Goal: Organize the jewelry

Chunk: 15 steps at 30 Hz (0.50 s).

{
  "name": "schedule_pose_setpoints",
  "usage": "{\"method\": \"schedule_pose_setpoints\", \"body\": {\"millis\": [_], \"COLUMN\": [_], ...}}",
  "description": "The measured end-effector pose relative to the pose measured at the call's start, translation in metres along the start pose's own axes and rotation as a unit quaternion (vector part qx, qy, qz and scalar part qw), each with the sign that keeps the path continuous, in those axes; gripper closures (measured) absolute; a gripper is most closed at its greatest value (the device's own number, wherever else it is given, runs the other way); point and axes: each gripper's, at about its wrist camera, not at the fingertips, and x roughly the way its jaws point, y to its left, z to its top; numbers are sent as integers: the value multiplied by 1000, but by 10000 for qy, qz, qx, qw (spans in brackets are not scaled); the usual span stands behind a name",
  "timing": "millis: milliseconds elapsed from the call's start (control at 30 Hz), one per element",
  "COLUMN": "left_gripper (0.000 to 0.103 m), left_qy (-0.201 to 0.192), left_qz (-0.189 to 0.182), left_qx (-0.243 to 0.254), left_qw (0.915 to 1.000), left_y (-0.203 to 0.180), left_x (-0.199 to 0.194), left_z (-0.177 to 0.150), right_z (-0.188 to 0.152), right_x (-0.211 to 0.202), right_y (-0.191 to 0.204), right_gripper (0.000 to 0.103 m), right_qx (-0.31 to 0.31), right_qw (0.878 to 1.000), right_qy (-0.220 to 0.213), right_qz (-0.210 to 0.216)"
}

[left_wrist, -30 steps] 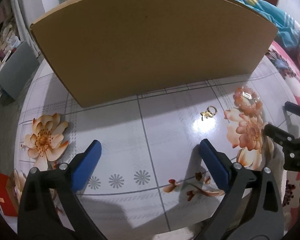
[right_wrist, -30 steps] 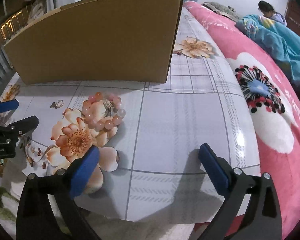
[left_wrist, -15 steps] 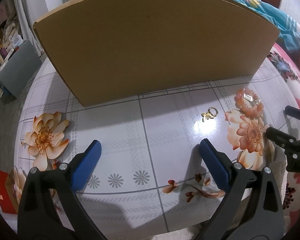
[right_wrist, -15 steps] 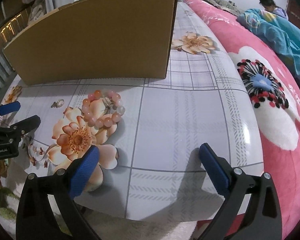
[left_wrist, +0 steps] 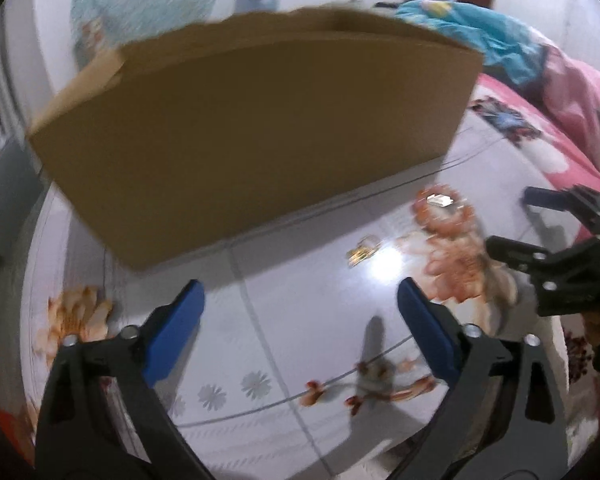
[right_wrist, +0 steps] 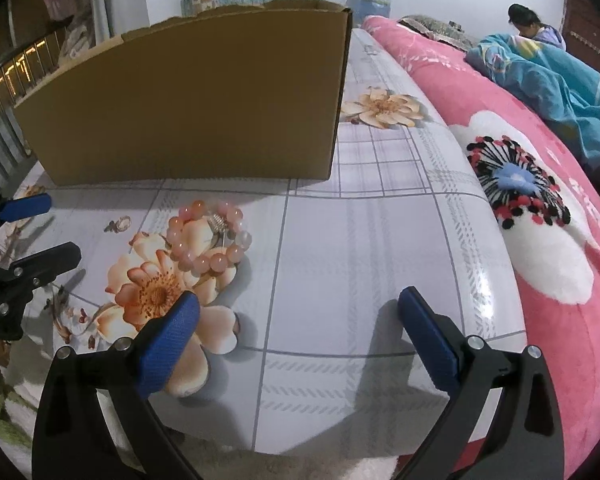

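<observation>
Hovering above the glossy flower-printed tabletop (left_wrist: 283,320), the left gripper (left_wrist: 300,300) has its blue-padded jaws wide apart but closing, with nothing between them but bare tabletop. Ahead of it and slightly toward its right finger lies a small gold ring (left_wrist: 362,250), blurred in this view, next to a bright glare spot. Farther to that side sits the pink bead bracelet (left_wrist: 446,210), resting on a printed orange flower. Straight ahead of the left gripper stands a cardboard box (left_wrist: 251,140), its plain side filling much of the view. The right gripper (right_wrist: 300,312) hangs over the same tabletop with its jaws spread wide and empty; the bracelet lies ahead of its left finger, clear of the pads, and the ring sits beyond that, near the tips of the left gripper, which come in at the picture's left edge. To the right gripper's right runs a pink blanket (right_wrist: 540,220).
</observation>
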Motion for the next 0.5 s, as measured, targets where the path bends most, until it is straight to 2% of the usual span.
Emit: {"method": "schedule_pose_setpoints", "body": {"millis": [33,100,133,233,367,500], "left_gripper": [29,37,44,55,73,80], "left_qy": [-33,-48,-46,38,251,298], "left_qz": [-57,-161,-224,-408,-450,-370], "left_qx": [100,259,328,430,521,649], "left_qw": [9999,9995,9992,9982,9973,9968], "left_y": [-4,-10,-13,-20,-24,-26], "left_x": [0,2,3,7,21,26], "left_z": [2,7,11,16,18,18], "right_z": [1,2,2,3,3,3], "right_x": [0,0,0,1,2,3], "right_y": [-2,-4,-5,-8,-8,-9], "right_gripper": [6,6,6,6,6,6], "right_qx": [14,72,107,178,152,133], "right_qw": [10000,9999,9998,9994,9992,9991], "right_qy": [-16,-83,-115,-203,-276,-320], "right_qz": [34,114,148,220,228,254]}}
